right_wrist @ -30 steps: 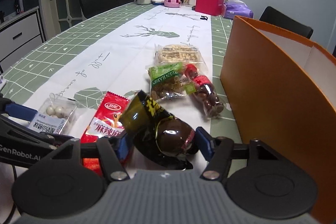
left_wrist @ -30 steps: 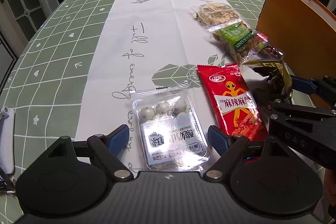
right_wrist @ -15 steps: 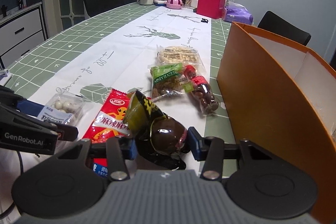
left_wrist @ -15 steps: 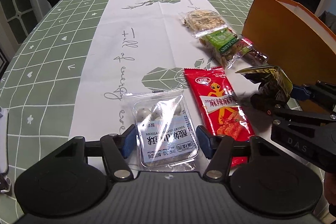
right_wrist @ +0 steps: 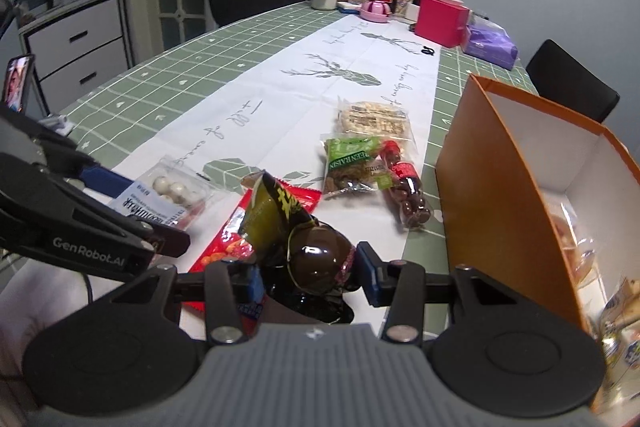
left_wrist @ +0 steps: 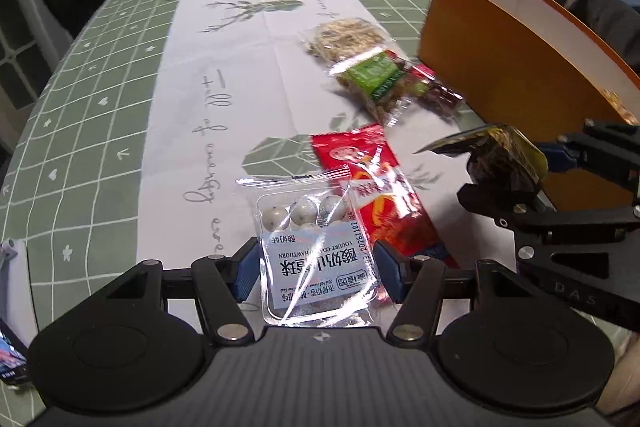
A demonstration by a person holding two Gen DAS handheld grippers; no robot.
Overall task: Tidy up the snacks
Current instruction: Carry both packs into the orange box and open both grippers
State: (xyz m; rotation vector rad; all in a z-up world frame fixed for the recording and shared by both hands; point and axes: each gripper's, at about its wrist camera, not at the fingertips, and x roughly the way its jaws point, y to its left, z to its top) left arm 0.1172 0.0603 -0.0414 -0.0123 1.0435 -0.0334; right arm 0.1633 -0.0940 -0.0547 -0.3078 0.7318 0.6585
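My left gripper [left_wrist: 318, 273] is shut on a clear pack of yogurt hawthorn balls [left_wrist: 316, 251], lifted off the table and overlapping a red spicy snack packet [left_wrist: 380, 195]. My right gripper [right_wrist: 310, 273] is shut on a dark, shiny egg-shaped snack pack [right_wrist: 316, 259], held above the table beside the orange box [right_wrist: 500, 187]. That pack also shows in the left wrist view [left_wrist: 504, 159]. The orange box [left_wrist: 512, 67] is open at the top with some snacks inside.
A green raisin bag [right_wrist: 352, 163], a nut bar pack [right_wrist: 376, 119] and a small bottle of brown candies [right_wrist: 408, 187] lie on the white table runner. Bottles, a pink box [right_wrist: 440, 19] and a purple bag stand at the far end. Black chairs surround the table.
My left gripper closed on the hawthorn ball pack and lifted it up over the red packet. My right gripper rose with the dark pack and moved toward the orange box.
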